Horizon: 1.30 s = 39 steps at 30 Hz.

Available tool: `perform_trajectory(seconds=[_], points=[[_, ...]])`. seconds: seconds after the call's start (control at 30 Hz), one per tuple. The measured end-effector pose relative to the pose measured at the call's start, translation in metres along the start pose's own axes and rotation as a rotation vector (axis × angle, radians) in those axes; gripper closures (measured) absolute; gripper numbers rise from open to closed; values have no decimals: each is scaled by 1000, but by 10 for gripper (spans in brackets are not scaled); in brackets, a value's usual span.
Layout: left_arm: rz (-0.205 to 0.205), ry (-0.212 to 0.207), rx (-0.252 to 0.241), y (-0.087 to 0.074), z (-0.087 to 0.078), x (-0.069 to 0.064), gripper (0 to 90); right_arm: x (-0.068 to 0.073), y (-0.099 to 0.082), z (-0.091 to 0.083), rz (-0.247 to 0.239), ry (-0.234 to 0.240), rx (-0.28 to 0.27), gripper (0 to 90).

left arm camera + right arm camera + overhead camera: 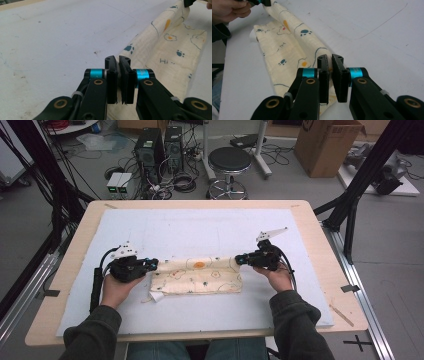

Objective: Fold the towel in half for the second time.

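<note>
Both grippers pinching the folded cloth (pixel 197 276)

L gripper (pixel 153 264) clenching cloth's left end, R gripper (pixel 240 259) clenching its right end, on white mat (pixel 200 227).

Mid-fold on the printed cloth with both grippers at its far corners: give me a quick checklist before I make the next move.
1. Left gripper closed on its end of the cloth: ok, jaws together with fabric between them.
2. Right gripper closed on the opposite end: ok, jaws pinch the raised fold.
3. Both grips on the same long edge: ok, the far edge is lifted at each end.
4. Cloth lies flat between the grippers: not ok, the far edge is rolled up into a ridge.
5. White mat free beyond the cloth: ok, bare surface there.
6. How many layers each grip holds: cannot tell.
</note>
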<state>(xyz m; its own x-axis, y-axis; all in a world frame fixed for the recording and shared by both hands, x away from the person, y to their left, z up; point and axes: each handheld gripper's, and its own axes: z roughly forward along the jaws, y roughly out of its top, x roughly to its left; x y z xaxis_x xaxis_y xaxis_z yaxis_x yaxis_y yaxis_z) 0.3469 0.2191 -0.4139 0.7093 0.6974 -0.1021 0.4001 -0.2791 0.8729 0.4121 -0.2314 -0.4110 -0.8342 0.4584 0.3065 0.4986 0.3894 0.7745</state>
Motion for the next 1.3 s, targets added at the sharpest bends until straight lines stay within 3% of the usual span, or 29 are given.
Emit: perform_trajectory(seconds=[1.3], points=[[41,-26,14,-9,-7,-12,844,12,-13,-6,-27,12,4,842]])
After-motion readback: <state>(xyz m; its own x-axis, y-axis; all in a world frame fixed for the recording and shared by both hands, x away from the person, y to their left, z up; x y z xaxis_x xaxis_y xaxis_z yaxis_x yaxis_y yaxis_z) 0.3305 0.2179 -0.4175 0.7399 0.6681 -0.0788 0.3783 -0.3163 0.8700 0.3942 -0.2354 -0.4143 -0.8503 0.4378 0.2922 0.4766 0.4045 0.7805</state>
